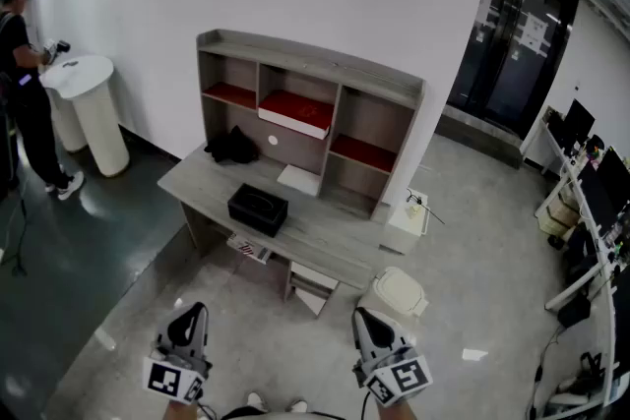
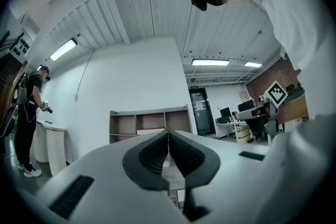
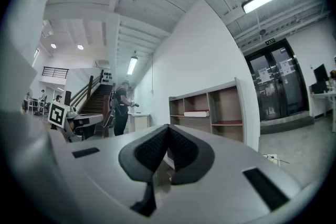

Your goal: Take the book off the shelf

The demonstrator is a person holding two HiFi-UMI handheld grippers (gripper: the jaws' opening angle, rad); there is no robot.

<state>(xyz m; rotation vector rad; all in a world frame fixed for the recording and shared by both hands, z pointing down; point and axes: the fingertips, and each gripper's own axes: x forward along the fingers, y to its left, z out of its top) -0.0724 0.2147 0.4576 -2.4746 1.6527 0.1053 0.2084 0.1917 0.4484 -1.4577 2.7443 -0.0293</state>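
Observation:
The book (image 1: 293, 113), red on top with a white edge, lies flat in the middle compartment of the grey shelf unit (image 1: 310, 64) that stands on a desk against the white wall. It also shows in the left gripper view as a pale slab (image 2: 151, 131) and in the right gripper view (image 3: 196, 113). Both grippers are far from it, low at the near edge of the head view: left gripper (image 1: 190, 313) and right gripper (image 1: 366, 316). Each has its jaws shut with nothing between them, as seen close up for the left gripper (image 2: 168, 134) and the right gripper (image 3: 168, 127).
On the desk (image 1: 325, 236) sit a black box (image 1: 258, 209), a dark bundle (image 1: 232, 146) and a white sheet (image 1: 297, 179). A white bin (image 1: 399, 294) stands on the floor to the desk's right. A person (image 1: 25, 93) stands at a white pedestal (image 1: 89, 103) far left. Glass doors (image 1: 507, 44) are at the right.

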